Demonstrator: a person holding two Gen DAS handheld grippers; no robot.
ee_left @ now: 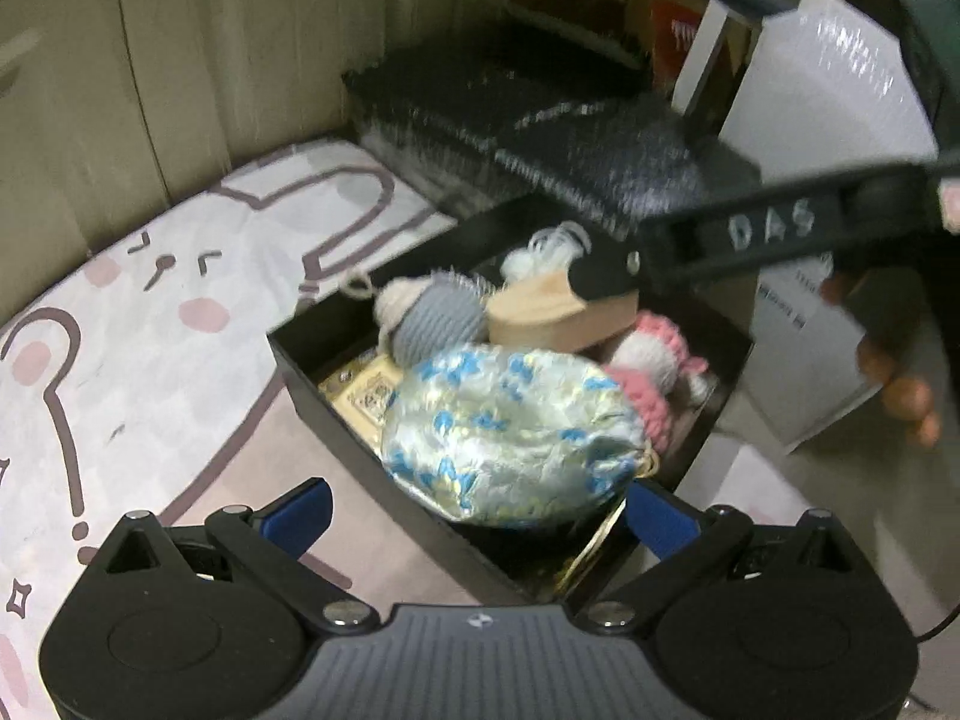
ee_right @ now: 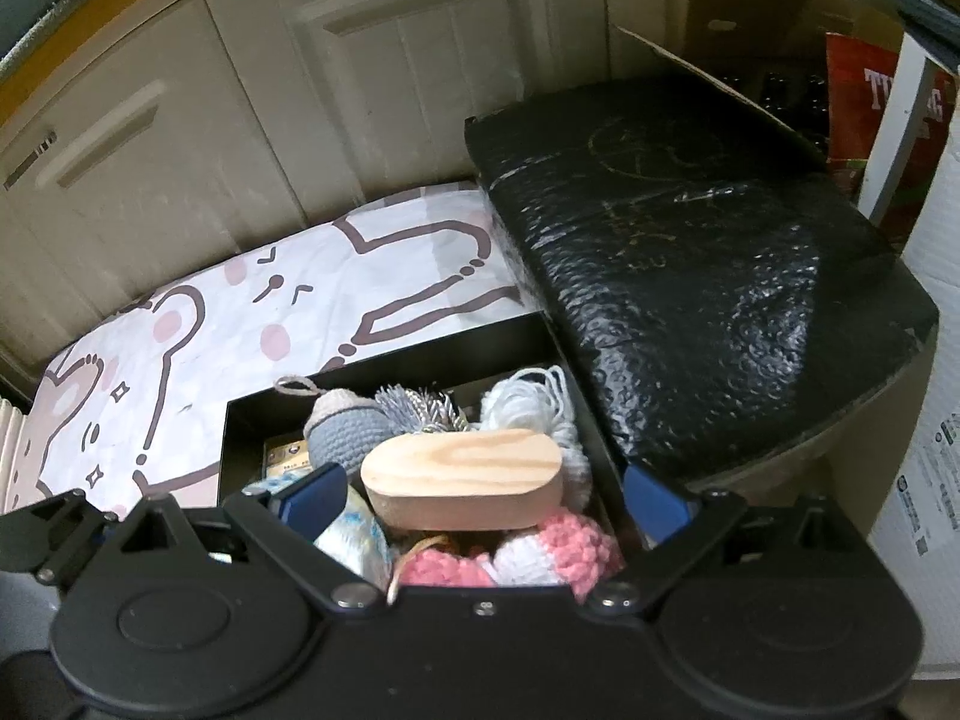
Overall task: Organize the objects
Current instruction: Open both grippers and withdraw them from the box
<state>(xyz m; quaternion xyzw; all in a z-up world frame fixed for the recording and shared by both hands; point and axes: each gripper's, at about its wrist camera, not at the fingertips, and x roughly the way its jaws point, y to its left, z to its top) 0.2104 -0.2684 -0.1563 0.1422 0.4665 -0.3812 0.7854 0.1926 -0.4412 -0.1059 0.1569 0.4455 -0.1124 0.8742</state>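
1. We've got the right gripper (ee_right: 477,501) hanging over the black box (ee_left: 336,414), fingers spread wide. The wooden block (ee_right: 465,477) sits between the blue pads (ee_right: 312,501) with gaps on both sides, so it's released, resting on the pile. From the left wrist view a black finger overlaps the block's far end, and we can't tell if they touch.
2. The left gripper (ee_left: 477,507) is open too, hovering at the box's near edge just over the silky pouch (ee_left: 510,438), grasping nothing.
3. Our take: the block looks freshly parked, so lift straight up and don't snag the yarn loops.
4. Textures: the block is smooth pale pine, oval with flat faces, so it'll slide on soft stuff. The pouch is shiny brocade, blue on silver, slippery and squishy.
5. The grey crochet toy (ee_right: 345,429) and pink-and-white crochet toy (ee_right: 540,549) are knobbly and grippy. The white tassel (ee_right: 540,405) is loose thread.
6. On the right is a black bubble-wrapped package (ee_right: 690,276), and on the left a cartoon-print mat (ee_right: 198,354).
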